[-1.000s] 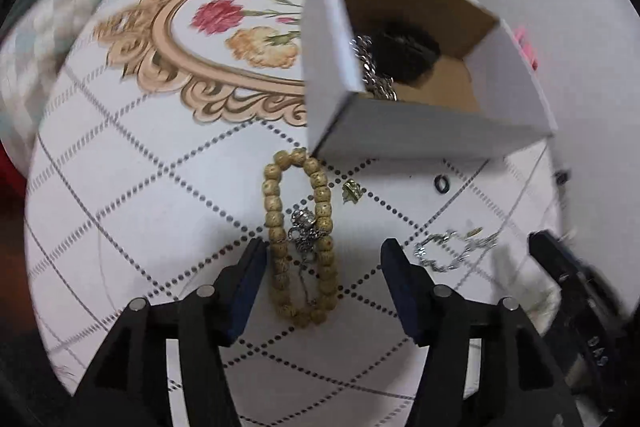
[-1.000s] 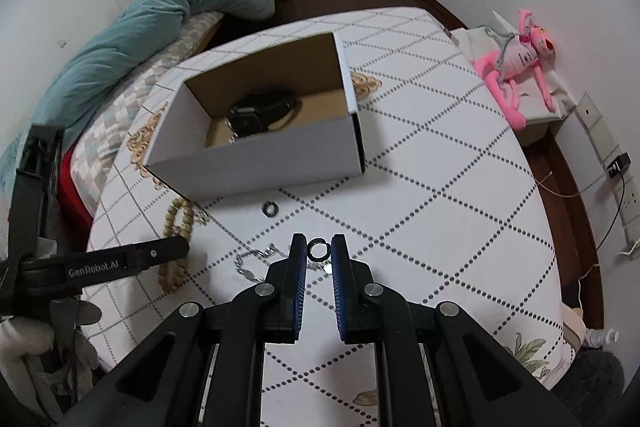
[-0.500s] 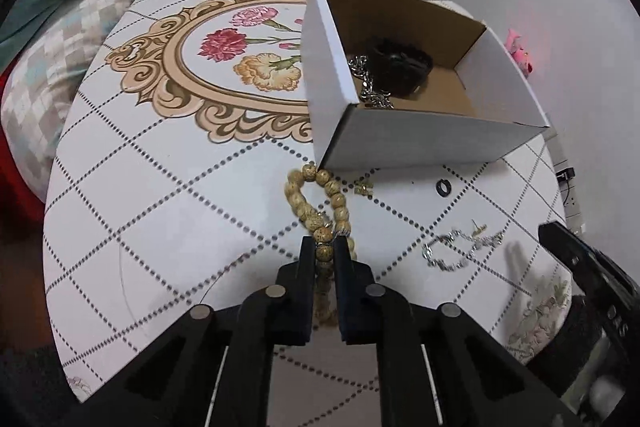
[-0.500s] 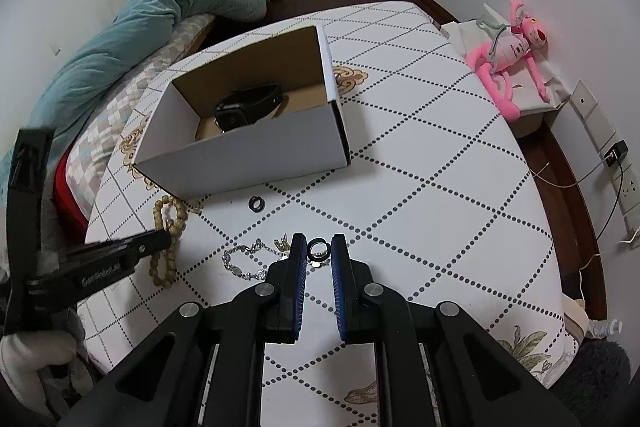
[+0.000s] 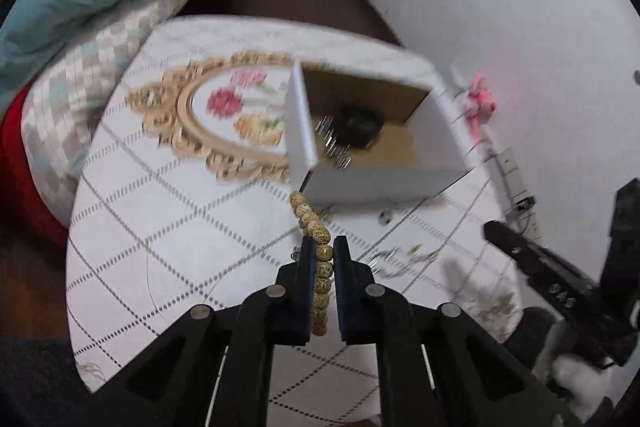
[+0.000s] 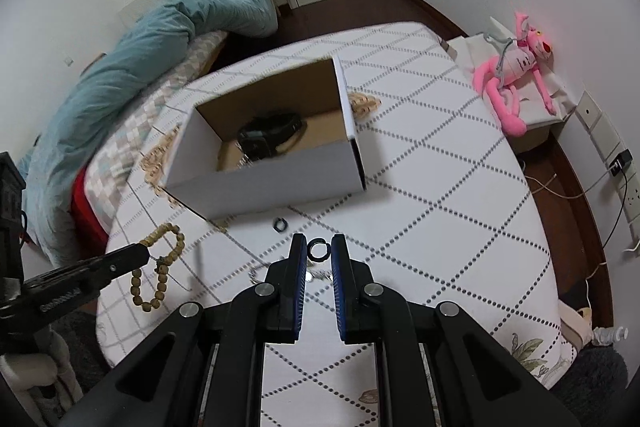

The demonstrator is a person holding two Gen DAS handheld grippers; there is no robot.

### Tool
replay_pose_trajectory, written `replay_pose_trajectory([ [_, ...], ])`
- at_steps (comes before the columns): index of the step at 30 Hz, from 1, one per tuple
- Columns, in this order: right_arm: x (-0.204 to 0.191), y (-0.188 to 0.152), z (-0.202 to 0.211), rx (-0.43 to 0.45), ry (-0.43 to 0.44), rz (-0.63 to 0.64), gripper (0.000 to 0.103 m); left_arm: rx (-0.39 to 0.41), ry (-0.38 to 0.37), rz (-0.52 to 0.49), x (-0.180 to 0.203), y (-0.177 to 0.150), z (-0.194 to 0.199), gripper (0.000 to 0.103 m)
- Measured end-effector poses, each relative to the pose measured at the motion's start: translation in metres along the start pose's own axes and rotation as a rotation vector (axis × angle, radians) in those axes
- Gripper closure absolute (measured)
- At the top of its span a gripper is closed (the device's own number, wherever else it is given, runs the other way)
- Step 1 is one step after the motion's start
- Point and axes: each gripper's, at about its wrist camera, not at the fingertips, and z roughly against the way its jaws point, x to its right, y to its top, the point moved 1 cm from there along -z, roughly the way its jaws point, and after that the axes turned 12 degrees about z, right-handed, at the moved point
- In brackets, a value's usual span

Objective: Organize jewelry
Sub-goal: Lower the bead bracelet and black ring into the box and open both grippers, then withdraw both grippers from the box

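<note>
My left gripper (image 5: 321, 247) is shut on a tan wooden bead bracelet (image 5: 316, 227) and holds it lifted above the table; it hangs as a loop in the right wrist view (image 6: 160, 271). My right gripper (image 6: 319, 247) is shut on a small black ring (image 6: 319, 251), raised over the table. An open white cardboard box (image 6: 272, 183) stands ahead with a black band (image 6: 272, 135) and a silver chain inside. Another black ring (image 6: 280, 225) lies in front of the box. A silver chain bracelet (image 5: 396, 261) lies on the table below my right gripper.
The round table (image 6: 460, 187) has a white dotted-lattice cloth with a floral medallion (image 5: 224, 115). A bed with a teal duvet (image 6: 160, 39) lies to the left. A pink plush toy (image 6: 516, 67) sits on a stand at the right. Wall sockets and cables are at far right.
My left gripper closed on the bead bracelet and lifted it off the table. My right gripper rose with the black ring held.
</note>
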Motion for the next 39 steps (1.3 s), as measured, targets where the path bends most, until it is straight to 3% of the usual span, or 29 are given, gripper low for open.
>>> replay_pose_trajectory([
  [4, -0.003, 0.027, 0.014, 0.042, 0.036, 0.005, 0.09, 0.055, -0.096, 0.006, 0.02, 0.028, 0.029, 0.097],
  [8, -0.008, 0.066, 0.013, 0.063, 0.033, 0.069, 0.09, 0.079, -0.144, 0.007, 0.039, 0.065, 0.031, 0.097],
  [12, -0.005, 0.099, -0.016, 0.001, 0.014, 0.111, 0.09, 0.051, -0.126, 0.009, 0.044, 0.093, 0.008, 0.096],
  [18, 0.007, 0.122, -0.064, -0.173, 0.009, 0.123, 0.089, -0.035, 0.053, -0.015, 0.049, 0.117, -0.04, 0.091],
  [19, 0.007, 0.124, -0.068, -0.197, -0.007, 0.137, 0.084, -0.036, 0.087, -0.025, 0.049, 0.118, -0.045, 0.088],
  [21, 0.007, 0.127, -0.07, -0.216, -0.026, 0.154, 0.057, -0.032, 0.161, -0.028, 0.046, 0.118, -0.053, 0.071],
  [22, 0.008, 0.127, -0.071, -0.218, -0.036, 0.159, 0.034, -0.027, 0.189, -0.025, 0.044, 0.118, -0.055, 0.05],
  [23, 0.009, 0.127, -0.07, -0.214, -0.045, 0.161, 0.022, -0.01, 0.225, -0.016, 0.041, 0.118, -0.056, 0.031],
  [27, 0.015, 0.123, -0.072, -0.229, -0.127, 0.173, 0.009, 0.069, 0.307, 0.003, 0.028, 0.112, -0.056, 0.019],
  [28, 0.016, 0.12, -0.073, -0.231, -0.152, 0.178, 0.004, 0.079, 0.331, -0.001, 0.025, 0.108, -0.058, 0.006],
  [29, 0.016, 0.116, -0.074, -0.238, -0.174, 0.188, 0.003, 0.087, 0.35, -0.009, 0.023, 0.104, -0.06, 0.0],
  [32, 0.017, 0.106, -0.079, -0.255, -0.218, 0.195, 0.0, 0.082, 0.413, -0.039, 0.021, 0.091, -0.068, 0.0],
  [39, 0.016, 0.094, -0.073, -0.23, -0.244, 0.196, 0.0, 0.07, 0.419, -0.052, 0.024, 0.071, -0.074, 0.0],
])
